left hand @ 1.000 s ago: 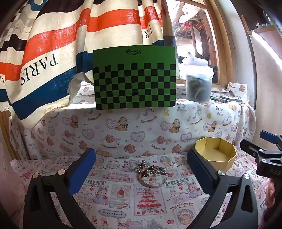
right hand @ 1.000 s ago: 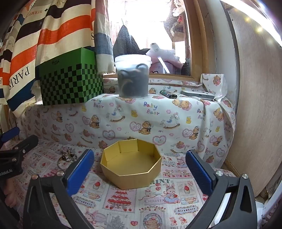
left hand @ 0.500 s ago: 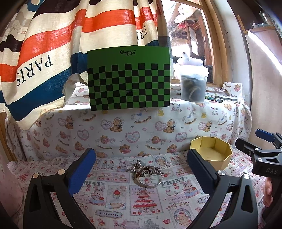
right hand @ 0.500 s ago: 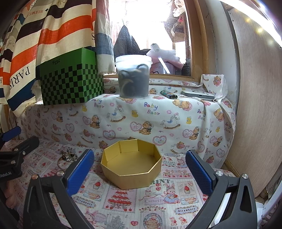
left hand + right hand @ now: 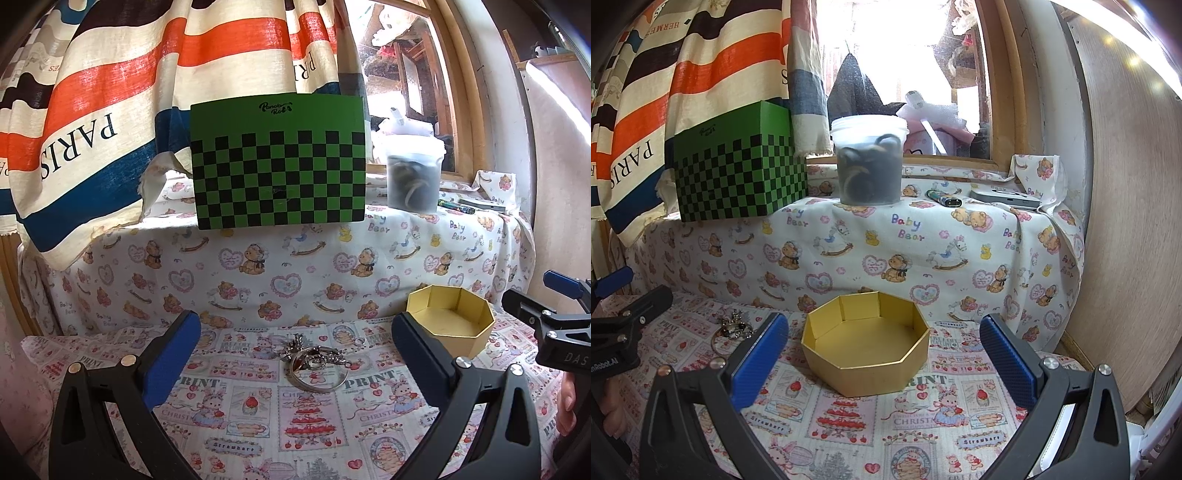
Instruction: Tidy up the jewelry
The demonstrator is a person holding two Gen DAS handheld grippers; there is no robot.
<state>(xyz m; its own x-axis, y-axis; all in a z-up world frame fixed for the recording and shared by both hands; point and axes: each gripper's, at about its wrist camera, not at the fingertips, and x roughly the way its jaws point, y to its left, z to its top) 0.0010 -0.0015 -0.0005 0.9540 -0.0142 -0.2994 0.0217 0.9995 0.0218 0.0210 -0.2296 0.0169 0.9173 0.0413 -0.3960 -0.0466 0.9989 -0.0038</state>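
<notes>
Directly ahead of the left hand-held gripper (image 5: 295, 345), whose 2 blue-padded jaws stand wide and hold nothing, a small heap of silver jewelry (image 5: 314, 363) lies on the printed cloth of the tabletop (image 5: 258, 424). Beside it, apart, sits a gold octagonal box (image 5: 866, 350), bare inside, framed by the right hand-held gripper (image 5: 882, 347), also spread wide and holding nothing.

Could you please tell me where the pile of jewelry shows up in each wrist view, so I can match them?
Left wrist: jewelry pile lies lower centre, between the open fingers.
Right wrist: jewelry pile lies at lower left, left of the left finger.
Shared landmark: the gold octagonal box.
</notes>
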